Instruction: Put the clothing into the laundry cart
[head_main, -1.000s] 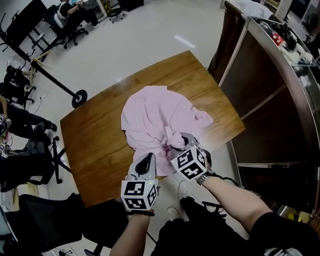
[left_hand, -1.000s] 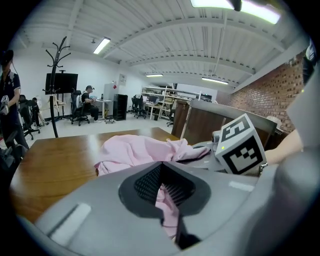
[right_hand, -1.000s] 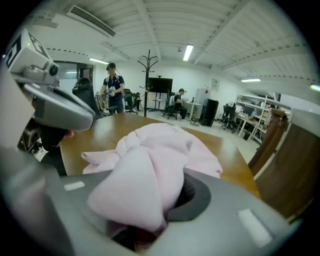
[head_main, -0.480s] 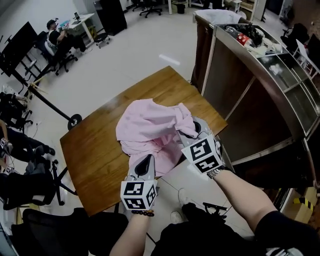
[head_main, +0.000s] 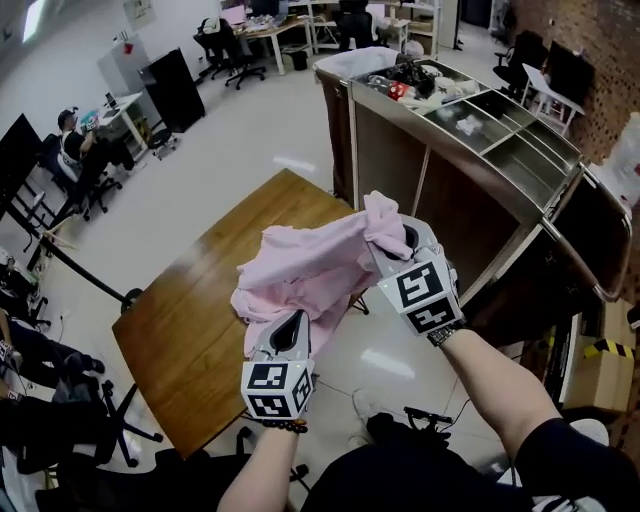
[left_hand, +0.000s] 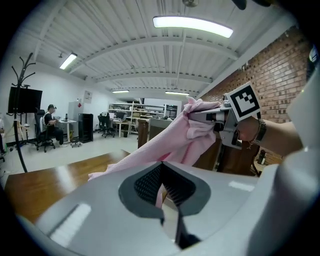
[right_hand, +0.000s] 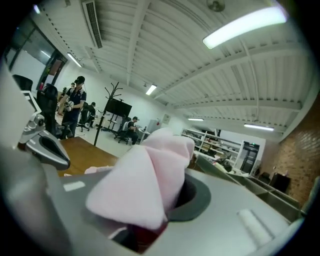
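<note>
A pink garment (head_main: 310, 265) hangs in the air between my two grippers, above the right edge of the wooden table (head_main: 180, 320). My left gripper (head_main: 291, 322) is shut on its lower hem; a thin pink fold (left_hand: 161, 189) shows between the dark pads. My right gripper (head_main: 393, 238) holds a bunched end higher up, with the cloth (right_hand: 150, 180) filling its jaws. The laundry cart (head_main: 480, 150), a tall brown bin with a metal rim, stands just right of the right gripper. From the left gripper view the garment (left_hand: 172, 137) stretches up to the right gripper (left_hand: 202, 116).
Several compartments on the cart's top (head_main: 440, 85) hold small items. Bare floor lies between the table and the cart. A person (head_main: 75, 150) sits at a desk at the far left, and office chairs (head_main: 225, 45) stand at the back. A cardboard box (head_main: 600, 370) sits at the lower right.
Both grippers have lifted the pink garment off the table and carried it right, toward the cart. The head view has swung round, so the cart now fills the upper right.
</note>
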